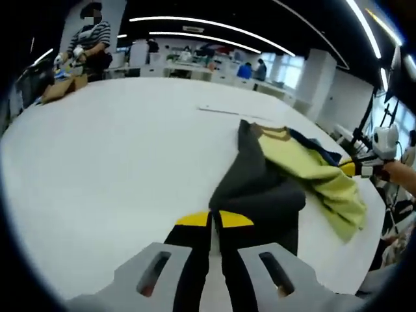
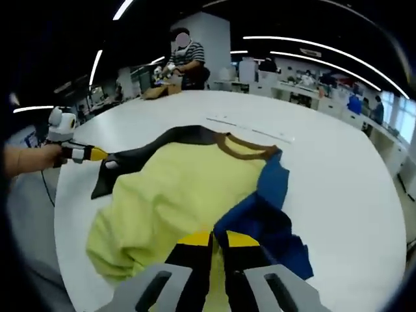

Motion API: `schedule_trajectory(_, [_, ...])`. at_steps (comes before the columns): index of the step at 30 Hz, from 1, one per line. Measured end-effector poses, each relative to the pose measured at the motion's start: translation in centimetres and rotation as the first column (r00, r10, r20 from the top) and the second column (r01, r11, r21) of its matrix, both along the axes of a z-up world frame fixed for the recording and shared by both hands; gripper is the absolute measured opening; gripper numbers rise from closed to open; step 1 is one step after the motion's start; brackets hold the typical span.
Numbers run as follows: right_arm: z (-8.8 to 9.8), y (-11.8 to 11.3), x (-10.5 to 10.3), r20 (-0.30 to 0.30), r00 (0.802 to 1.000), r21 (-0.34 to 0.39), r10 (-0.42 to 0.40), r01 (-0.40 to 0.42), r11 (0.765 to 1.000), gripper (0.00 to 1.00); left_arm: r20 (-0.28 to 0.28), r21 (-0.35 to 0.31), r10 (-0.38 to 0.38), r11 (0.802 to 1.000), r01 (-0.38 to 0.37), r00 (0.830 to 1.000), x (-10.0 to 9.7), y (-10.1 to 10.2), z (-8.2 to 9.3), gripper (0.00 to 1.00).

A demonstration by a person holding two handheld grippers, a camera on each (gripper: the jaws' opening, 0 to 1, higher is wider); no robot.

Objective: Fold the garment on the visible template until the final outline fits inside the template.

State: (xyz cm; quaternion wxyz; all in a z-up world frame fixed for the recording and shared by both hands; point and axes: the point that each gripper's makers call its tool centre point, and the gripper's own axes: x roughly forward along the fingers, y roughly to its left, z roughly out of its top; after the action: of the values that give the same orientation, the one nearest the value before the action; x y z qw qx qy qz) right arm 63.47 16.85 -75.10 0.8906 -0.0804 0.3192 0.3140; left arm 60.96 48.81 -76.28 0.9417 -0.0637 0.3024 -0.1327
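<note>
I see the garment (image 2: pixel 188 195) lying on the white bench (image 2: pixel 338 175), its brown-trimmed collar pointing away from the right gripper (image 2: pixel 218 242), so its long axis runs from that gripper toward the collar. The body is yellow-green, one sleeve blue, the other dark grey. Beyond the collar, a thin pale line (image 2: pixel 250 129) marks the bench. In the left gripper view, the garment (image 1: pixel 286 175) sits near the bench's (image 1: pixel 117 169) right edge, with wide bare surface on the far side of the garment. The left gripper (image 1: pixel 214 221) has its fingers pressed together, pinching the dark grey sleeve (image 1: pixel 250 185). The right gripper's fingers are likewise closed, pinching the blue sleeve (image 2: pixel 266 221). A person in a striped top (image 2: pixel 188 62) stands beyond the bench.
</note>
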Motion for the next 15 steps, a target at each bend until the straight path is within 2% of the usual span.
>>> schedule_trajectory(3, [1.2,-0.1,0.1,0.011,1.000,0.045,-0.014,0.013,0.999,0.17,0.021,0.021,-0.006,1.000,0.005,1.000,-0.3,0.2,0.5,0.10])
schedule_trajectory(10, [3.2,-2.3,0.5,0.000,0.995,0.134,-0.096,0.095,0.986,0.40,0.066,0.007,-0.008,1.000,0.007,0.998,-0.3,-0.1,1.8,0.30])
schedule_trajectory(15, [3.3,-4.4,0.5,-0.009,0.991,0.132,-0.132,0.132,0.982,0.43,0.073,-0.012,-0.035,0.999,0.036,0.997,-0.9,-1.1,2.2,0.36])
